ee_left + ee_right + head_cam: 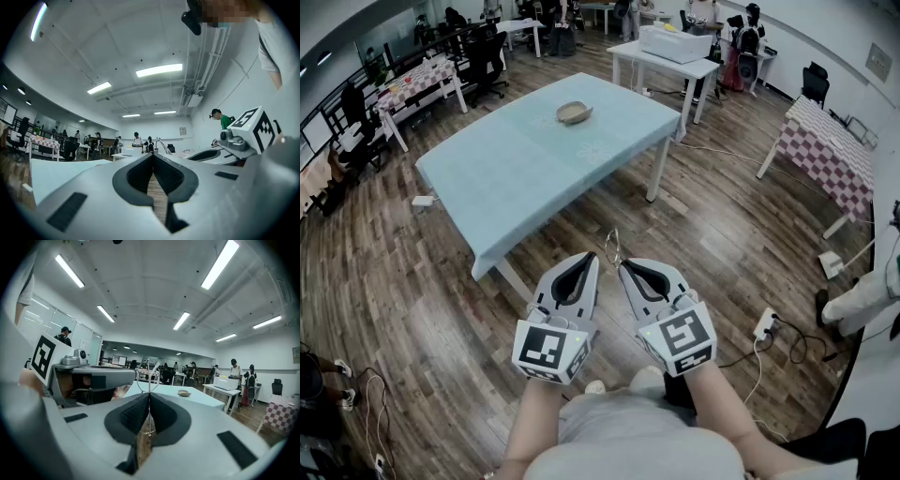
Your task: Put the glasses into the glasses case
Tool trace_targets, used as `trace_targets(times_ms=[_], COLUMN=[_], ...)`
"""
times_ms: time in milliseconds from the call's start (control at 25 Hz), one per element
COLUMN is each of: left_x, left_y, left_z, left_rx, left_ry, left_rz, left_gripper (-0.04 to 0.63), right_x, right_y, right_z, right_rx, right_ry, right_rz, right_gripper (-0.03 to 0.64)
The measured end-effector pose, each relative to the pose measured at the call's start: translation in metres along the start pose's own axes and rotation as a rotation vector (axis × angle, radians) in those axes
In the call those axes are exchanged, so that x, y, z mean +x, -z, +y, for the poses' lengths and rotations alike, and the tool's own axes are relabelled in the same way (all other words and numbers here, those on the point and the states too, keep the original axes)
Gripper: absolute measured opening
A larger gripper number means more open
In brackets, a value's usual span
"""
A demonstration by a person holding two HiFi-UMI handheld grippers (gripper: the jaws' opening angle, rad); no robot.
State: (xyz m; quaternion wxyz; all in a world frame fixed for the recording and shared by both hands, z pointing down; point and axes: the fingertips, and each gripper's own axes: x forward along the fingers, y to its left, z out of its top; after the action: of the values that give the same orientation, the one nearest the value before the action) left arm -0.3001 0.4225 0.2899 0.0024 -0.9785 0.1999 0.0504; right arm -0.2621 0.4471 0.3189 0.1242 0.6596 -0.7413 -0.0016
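Observation:
The glasses case (pixel 574 112), a tan open shell, lies on the far part of the table with the light blue cloth (pixel 516 178). Both grippers hang side by side over the wooden floor, well short of the table. My right gripper (pixel 623 265) is shut on the thin wire glasses (pixel 613 246), which stick up past its tips. In the right gripper view the glasses (pixel 149 373) rise from the closed right gripper (pixel 149 395), with the case (pixel 184 393) far ahead. My left gripper (pixel 589 258) is shut with nothing in it; its left gripper (pixel 153 154) tips meet.
A white table with a white box (pixel 675 42) stands behind the blue table. A checkered table (pixel 834 150) is at the right. A power strip with cables (pixel 766 323) lies on the floor near a person (pixel 872 291). Office chairs and desks line the back left.

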Motion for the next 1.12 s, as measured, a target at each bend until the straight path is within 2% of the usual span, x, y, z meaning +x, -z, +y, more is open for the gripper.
trace_targets(times_ms=[320, 560, 840, 1120], left_x=[-0.024, -0.023, 0.016, 0.074], left_y=[0.002, 0.009, 0.013, 0.025], left_z=[0.019, 0.033, 0.055, 0.073], left_rx=[-0.008, -0.016, -0.010, -0.023], left_ry=[-0.004, -0.015, -0.039, -0.053], left_rz=[-0.002, 0.005, 0.001, 0.010], left_gripper=[0.011, 0.011, 0.011, 0.011], right_x=[0.011, 0.023, 0.048, 0.087], right_y=[-0.005, -0.002, 0.000, 0.011], right_z=[0.027, 0.025, -0.009, -0.054], right_rx=[-0.005, 0.035, 0.049, 0.060], right_ry=[0.010, -0.009, -0.014, -0.058], right_rz=[0.005, -0.019, -0.034, -0.026], right_gripper=[0.012, 0.012, 0.012, 0.012])
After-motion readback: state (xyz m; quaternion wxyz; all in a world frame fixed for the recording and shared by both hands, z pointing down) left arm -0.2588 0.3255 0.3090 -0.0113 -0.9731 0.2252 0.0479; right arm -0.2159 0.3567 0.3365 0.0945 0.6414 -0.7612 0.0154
